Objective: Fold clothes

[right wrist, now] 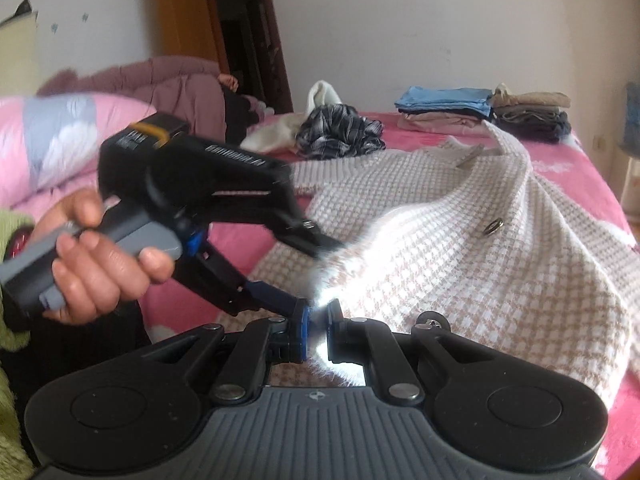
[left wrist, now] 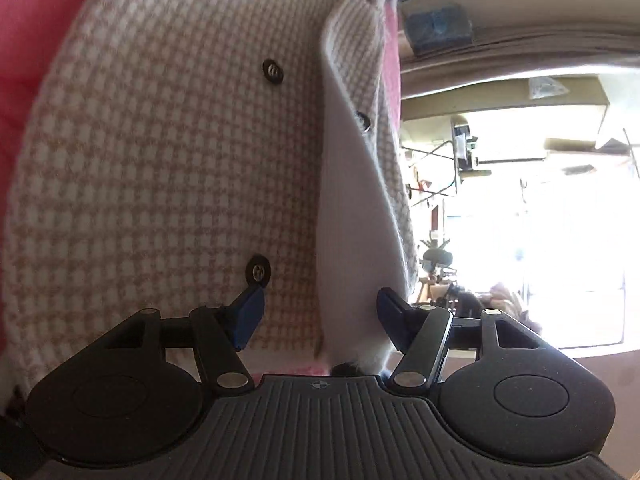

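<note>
Two hand-held grippers: right pinching checked coat hem (white lining); left agape.

My beige-and-white checked knit jacket lies on the pink-covered bed; stacked folded clothes sit behind at one o'clock, a crumpled dark plaid garment at twelve.

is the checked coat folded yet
Not folded: the checked coat lies spread across the bed, one edge lifted in the right tongs.
</note>
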`<control>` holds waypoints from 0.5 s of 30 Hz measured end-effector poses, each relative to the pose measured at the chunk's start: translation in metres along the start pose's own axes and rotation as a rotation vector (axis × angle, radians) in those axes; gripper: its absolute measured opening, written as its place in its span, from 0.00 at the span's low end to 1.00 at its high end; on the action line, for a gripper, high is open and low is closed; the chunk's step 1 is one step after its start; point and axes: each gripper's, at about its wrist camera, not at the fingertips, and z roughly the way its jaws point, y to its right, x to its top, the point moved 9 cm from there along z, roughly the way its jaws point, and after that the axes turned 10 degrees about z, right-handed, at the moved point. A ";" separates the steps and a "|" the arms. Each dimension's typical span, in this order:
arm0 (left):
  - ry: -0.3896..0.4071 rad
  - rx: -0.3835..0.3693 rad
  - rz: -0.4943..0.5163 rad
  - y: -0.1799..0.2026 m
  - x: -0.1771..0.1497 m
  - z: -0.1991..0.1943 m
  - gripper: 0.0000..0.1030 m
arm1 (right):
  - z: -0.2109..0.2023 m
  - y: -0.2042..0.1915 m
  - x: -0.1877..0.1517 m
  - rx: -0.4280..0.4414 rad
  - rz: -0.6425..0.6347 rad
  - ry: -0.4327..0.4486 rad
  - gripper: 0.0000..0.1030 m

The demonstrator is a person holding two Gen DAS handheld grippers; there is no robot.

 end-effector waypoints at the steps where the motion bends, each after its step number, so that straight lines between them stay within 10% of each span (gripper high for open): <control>1: 0.007 -0.008 -0.010 0.002 0.000 -0.001 0.61 | 0.000 0.000 -0.001 -0.005 -0.007 0.000 0.09; 7: 0.064 -0.048 0.029 0.016 0.008 -0.018 0.62 | -0.004 0.012 -0.006 -0.008 0.068 0.013 0.09; 15: -0.013 0.082 0.180 0.037 0.002 0.018 0.65 | -0.005 0.006 -0.009 0.031 0.078 0.015 0.09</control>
